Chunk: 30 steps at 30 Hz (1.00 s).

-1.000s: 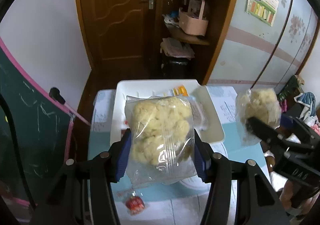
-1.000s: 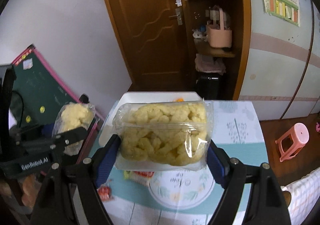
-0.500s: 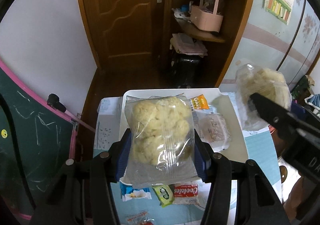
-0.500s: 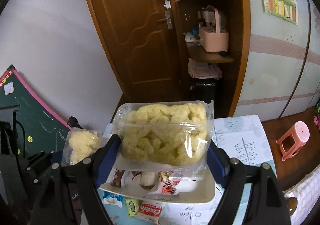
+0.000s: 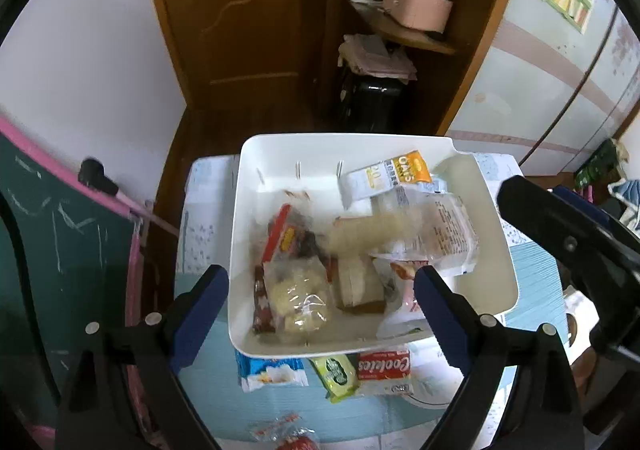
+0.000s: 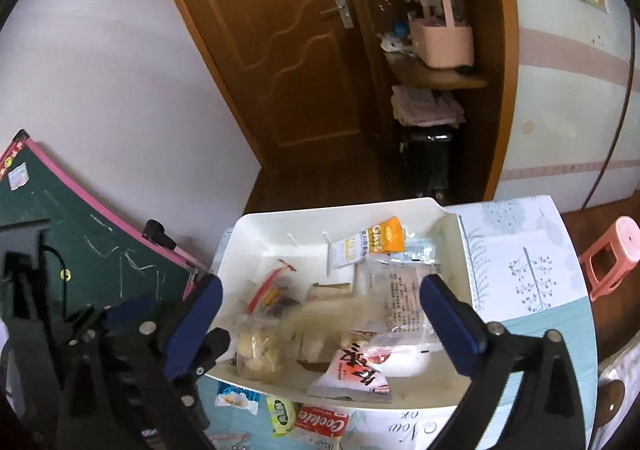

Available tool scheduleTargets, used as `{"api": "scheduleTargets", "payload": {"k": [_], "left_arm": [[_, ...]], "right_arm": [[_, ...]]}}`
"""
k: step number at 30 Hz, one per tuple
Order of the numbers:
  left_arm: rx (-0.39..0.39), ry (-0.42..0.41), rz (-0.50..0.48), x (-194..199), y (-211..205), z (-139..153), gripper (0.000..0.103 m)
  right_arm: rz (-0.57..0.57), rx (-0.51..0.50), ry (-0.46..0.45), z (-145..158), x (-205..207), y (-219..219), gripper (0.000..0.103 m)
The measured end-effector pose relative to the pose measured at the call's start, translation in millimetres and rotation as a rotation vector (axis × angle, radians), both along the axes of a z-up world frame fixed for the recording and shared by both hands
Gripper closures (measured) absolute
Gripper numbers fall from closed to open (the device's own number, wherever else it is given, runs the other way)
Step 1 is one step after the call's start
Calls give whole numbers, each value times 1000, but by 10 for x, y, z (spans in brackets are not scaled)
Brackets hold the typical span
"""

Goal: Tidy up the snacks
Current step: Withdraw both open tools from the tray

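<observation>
A white bin (image 5: 248,178) on the table holds several snack packs. Over its near edge my left gripper (image 5: 320,282) has its jaws opening, with nothing pressed between the pads. A clear bag of yellow puffs (image 5: 298,298) lies in the bin just below it. My right gripper (image 6: 322,290) hangs over the same bin (image 6: 280,218), jaws opening too and gripping nothing. Under it a second puff bag (image 6: 324,318) is a pale blur, dropping among the packs beside the first bag (image 6: 258,350). An orange oats sachet (image 5: 400,170) leans on the bin's far wall.
Loose packs lie on the table in front of the bin: a red cookie pack (image 5: 384,368), a green one (image 5: 336,376), a blue-white one (image 5: 272,370). A green chalkboard (image 5: 60,250) stands to the left. A pink stool (image 6: 612,254) is on the floor at right.
Both grippers moved forward and down over the bin and opened. Each let go of its puff bag; one now lies in the bin, the other is falling in.
</observation>
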<state>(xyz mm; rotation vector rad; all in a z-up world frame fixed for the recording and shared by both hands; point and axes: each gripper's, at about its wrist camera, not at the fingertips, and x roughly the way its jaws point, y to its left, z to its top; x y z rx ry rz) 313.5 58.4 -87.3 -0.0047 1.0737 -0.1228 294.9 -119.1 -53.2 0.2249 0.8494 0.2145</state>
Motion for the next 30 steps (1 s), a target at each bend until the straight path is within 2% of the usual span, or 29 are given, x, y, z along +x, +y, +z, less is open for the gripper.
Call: {"api": "scheduleTargets", "payload": {"k": [4,19,30], "left_arm": [[5,-13,16,-107,38,33,10],[-3,-46,47,-634,3,218,10],[20,-84,58,-1050,-65,363,10]], "right_arm": [[5,-33,-18,49,-76,39,2],[40,-18,22,50,-483,-21,2],[48,-49,-12,162,-831,-101,2]]}}
